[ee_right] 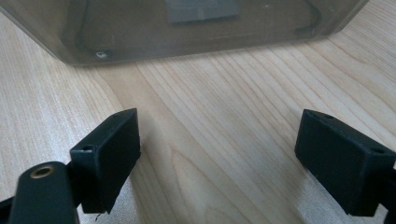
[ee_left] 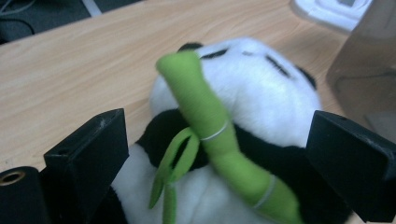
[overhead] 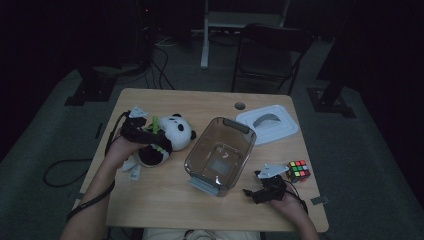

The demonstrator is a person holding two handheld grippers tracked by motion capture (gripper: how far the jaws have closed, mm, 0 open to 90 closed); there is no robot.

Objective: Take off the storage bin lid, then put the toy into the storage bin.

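Work in hand: the left gripper (overhead: pixel 146 134) reaches over the panda plush (overhead: pixel 165 140), which lies on the wooden table (overhead: pixel 165 200) just left of the clear bin (overhead: pixel 220 155); judged, the plush is meant for that bin
Done: the bin stands open on the table; its white lid (overhead: pixel 267 124) lies apart behind it on the right
Left: the plush is not yet lifted; it rests on the tabletop; the bin looks empty; a puzzle cube (overhead: pixel 298 170) sits near the right edge, untouched
Progress: early, by my reading; a grasp being set up, no transfer yet
Left gripper state: in the left gripper view the jaws stand wide apart on either side of the panda's body (ee_left: pixel 261 98); the green bamboo stalk (ee_left: pixel 210 126) rises between them; not clamped; contact with the fur is hard to judge
Right gripper: the right gripper (ee_right: pixel 219 154) hovers low over bare table, jaws spread wide, holding nothing; the bin wall (ee_right: pixel 196 32) is just ahead, apart from it
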